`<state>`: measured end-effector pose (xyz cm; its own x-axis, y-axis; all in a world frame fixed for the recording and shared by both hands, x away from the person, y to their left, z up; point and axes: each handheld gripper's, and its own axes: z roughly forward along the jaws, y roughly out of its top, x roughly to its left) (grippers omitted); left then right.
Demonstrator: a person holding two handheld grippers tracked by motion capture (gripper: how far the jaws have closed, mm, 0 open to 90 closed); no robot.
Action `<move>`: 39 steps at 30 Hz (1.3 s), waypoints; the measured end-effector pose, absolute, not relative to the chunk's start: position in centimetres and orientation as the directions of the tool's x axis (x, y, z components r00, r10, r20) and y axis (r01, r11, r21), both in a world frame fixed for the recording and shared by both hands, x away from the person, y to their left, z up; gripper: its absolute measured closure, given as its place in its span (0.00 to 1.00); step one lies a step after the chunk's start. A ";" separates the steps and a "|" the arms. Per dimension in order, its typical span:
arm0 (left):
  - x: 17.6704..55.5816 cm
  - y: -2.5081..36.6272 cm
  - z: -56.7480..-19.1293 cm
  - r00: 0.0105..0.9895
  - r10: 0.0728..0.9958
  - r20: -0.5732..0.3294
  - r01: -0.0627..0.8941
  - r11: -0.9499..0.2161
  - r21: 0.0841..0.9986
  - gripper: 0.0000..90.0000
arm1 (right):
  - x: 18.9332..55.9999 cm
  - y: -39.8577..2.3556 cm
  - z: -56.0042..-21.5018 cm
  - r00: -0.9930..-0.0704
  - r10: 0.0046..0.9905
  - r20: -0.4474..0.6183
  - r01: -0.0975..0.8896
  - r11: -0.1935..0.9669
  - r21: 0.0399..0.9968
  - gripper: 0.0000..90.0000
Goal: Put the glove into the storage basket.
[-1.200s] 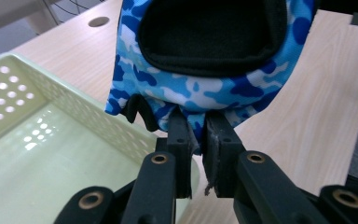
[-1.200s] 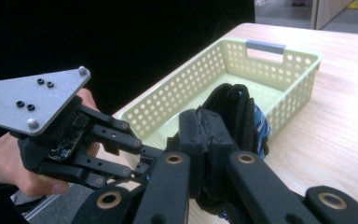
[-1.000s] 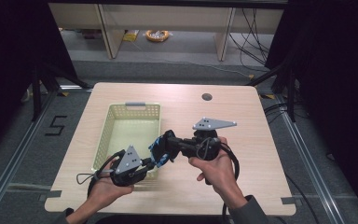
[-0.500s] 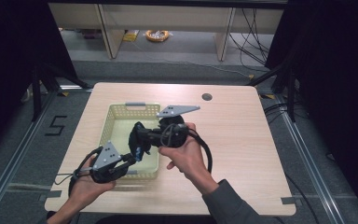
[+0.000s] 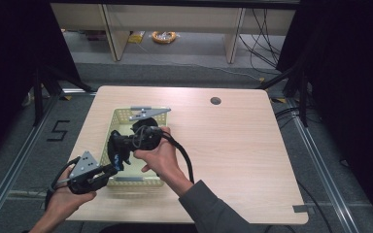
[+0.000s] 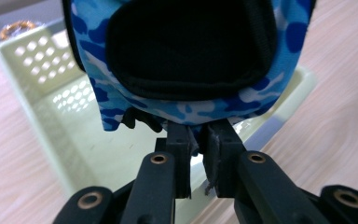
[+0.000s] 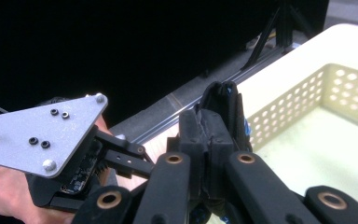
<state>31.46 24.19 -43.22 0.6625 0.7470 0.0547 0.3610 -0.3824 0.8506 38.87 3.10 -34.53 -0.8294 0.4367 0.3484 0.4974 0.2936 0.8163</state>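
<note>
Fingers (image 6: pixel 179 154) of the left gripper (image 5: pixel 108 171) are pinched on the lower edge of a blue camouflage pouch (image 6: pixel 186 60) with a black padded panel. In the right gripper view the right gripper's (image 5: pixel 119 151) fingers (image 7: pixel 193 135) are clamped on the same dark fabric, seen there edge-on. From the high view, the pouch (image 5: pixel 116 153) hangs between the two grippers over the near left part of a pale yellow perforated basket (image 5: pixel 121 116) that sits on the wooden desk (image 5: pixel 233 160). The left hand (image 5: pixel 65 201) holds its gripper at the desk's near left corner, just outside the basket's wall. The right hand (image 5: pixel 158 158) reaches across above the basket, its black cable looping back toward the sleeve. In the left gripper view, the basket's inside (image 6: pixel 74 121) lies below the pouch.
</note>
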 end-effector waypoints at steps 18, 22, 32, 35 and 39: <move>32.7 27.1 -44.2 0.639 0.769 -0.009 0.446 -0.361 0.819 0.74 | 41.2 5.4 -37.8 -0.780 0.472 0.410 0.572 0.274 0.773 0.99; 32.8 27.1 -43.8 0.648 0.762 -0.017 0.438 -0.354 0.826 0.72 | 41.5 4.6 -37.6 -0.765 0.483 0.426 0.589 0.255 0.767 0.99; 32.1 26.9 -42.0 0.653 0.757 -0.004 0.398 -0.338 0.853 0.68 | 42.0 3.1 -37.6 -0.747 0.500 0.438 0.601 0.225 0.767 0.99; 31.5 27.0 -42.0 0.655 0.756 -0.002 0.397 -0.342 0.852 0.67 | 42.0 3.3 -37.9 -0.736 0.513 0.442 0.611 0.222 0.760 0.99; 31.0 27.2 -42.2 0.651 0.759 -0.010 0.409 -0.341 0.846 0.64 | 41.8 3.8 -38.4 -0.725 0.512 0.460 0.625 0.209 0.752 0.99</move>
<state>31.01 27.16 -42.19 0.6515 0.7586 -0.0096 0.4092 -0.3407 0.8465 41.79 3.75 -38.38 -0.7253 0.5120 0.4601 0.6249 0.2094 0.7521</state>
